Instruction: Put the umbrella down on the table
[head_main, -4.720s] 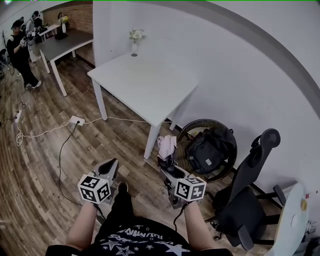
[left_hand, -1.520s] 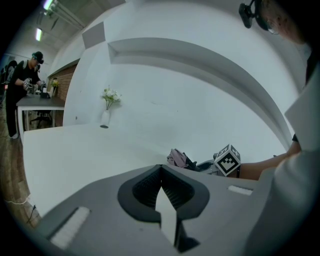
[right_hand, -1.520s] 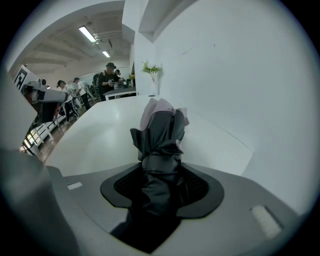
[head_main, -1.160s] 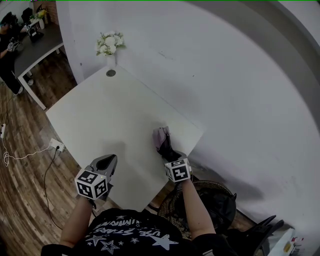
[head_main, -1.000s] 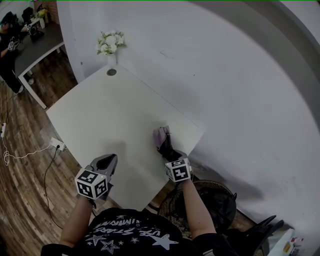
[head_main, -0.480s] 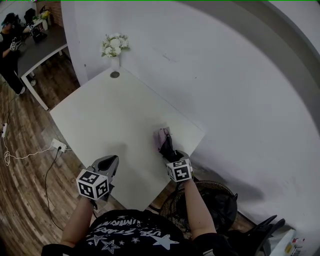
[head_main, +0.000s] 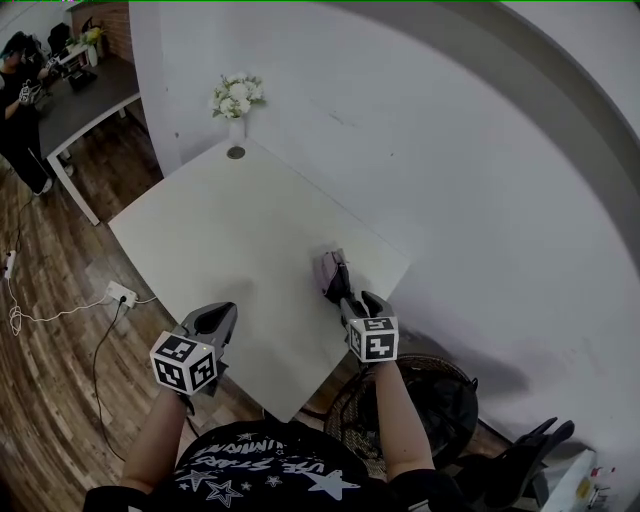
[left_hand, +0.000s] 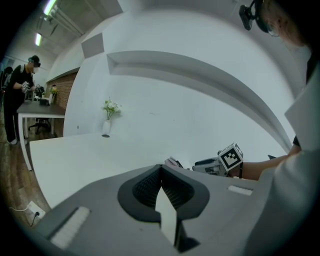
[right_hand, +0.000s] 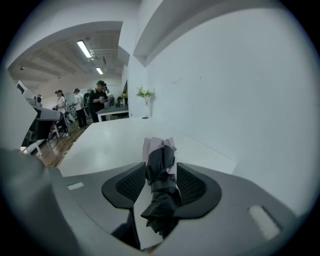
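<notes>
The folded umbrella (head_main: 333, 270), dark with a pink end, lies on the white table (head_main: 220, 230) near its right edge. My right gripper (head_main: 358, 300) hovers just behind it, tilted down. In the right gripper view the umbrella (right_hand: 160, 165) runs between the jaws, which are closing; I see a gap beside the left pad. My left gripper (head_main: 215, 320) hangs shut and empty over the table's near edge. In the left gripper view its pads (left_hand: 150, 186) meet, and the umbrella (left_hand: 172, 161) and right gripper (left_hand: 207, 165) show beyond.
A vase of white flowers (head_main: 237, 100) stands at the table's far corner by the wall. A wicker basket with a black bag (head_main: 430, 400) sits on the floor at the right. A person (head_main: 20, 90) stands by a dark table (head_main: 90, 95) far left.
The umbrella came from near the floor onto the table. Over the last second my right gripper rose and drew back from it; the umbrella stays on the table. My left gripper lifted slightly.
</notes>
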